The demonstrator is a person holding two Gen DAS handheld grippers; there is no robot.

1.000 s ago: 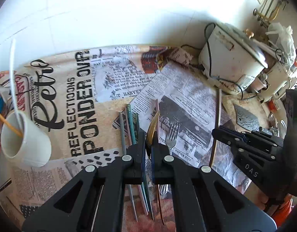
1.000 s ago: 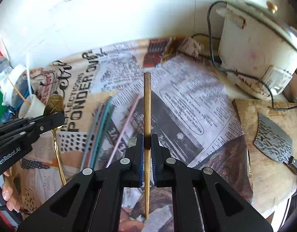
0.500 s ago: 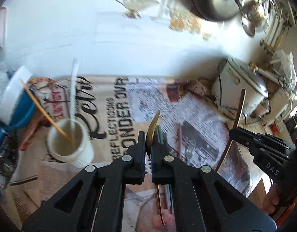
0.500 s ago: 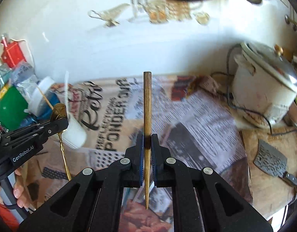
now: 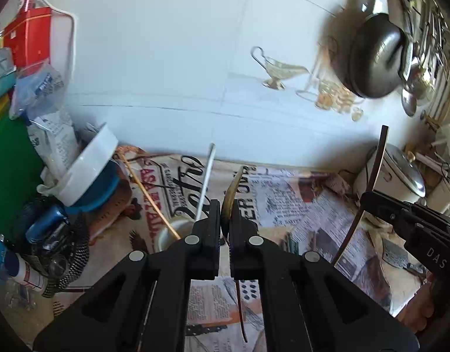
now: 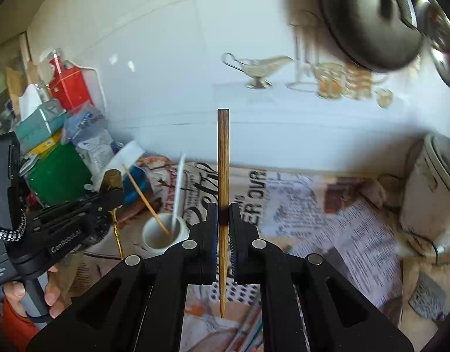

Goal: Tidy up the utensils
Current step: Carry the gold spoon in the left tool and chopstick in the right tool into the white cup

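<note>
My left gripper [image 5: 224, 220] is shut on a gold spoon [image 5: 231, 193], bowl up, handle hanging below the jaws; it also shows in the right wrist view [image 6: 112, 180]. My right gripper [image 6: 223, 220] is shut on a wooden chopstick [image 6: 223, 161] held upright; it shows in the left wrist view [image 5: 377, 158]. A white cup [image 6: 163, 231] stands on the newspaper-covered counter, holding a white straw-like stick [image 6: 179, 182] and a thin wooden stick [image 6: 143, 195]. The cup [image 5: 173, 230] lies just left of and below my left fingers. Both grippers are raised above the counter.
A white rice cooker [image 6: 433, 193] stands at the right, a cleaver [image 6: 427, 296] on a board near it. Boxes, a green container [image 6: 59, 173] and a white-and-blue tub [image 5: 90, 170] crowd the left. A dark pan [image 6: 368, 20] hangs on the tiled wall.
Both grippers have lifted and tilted up and left, carrying the spoon and chopstick away from the utensils on the paper toward the white cup.
</note>
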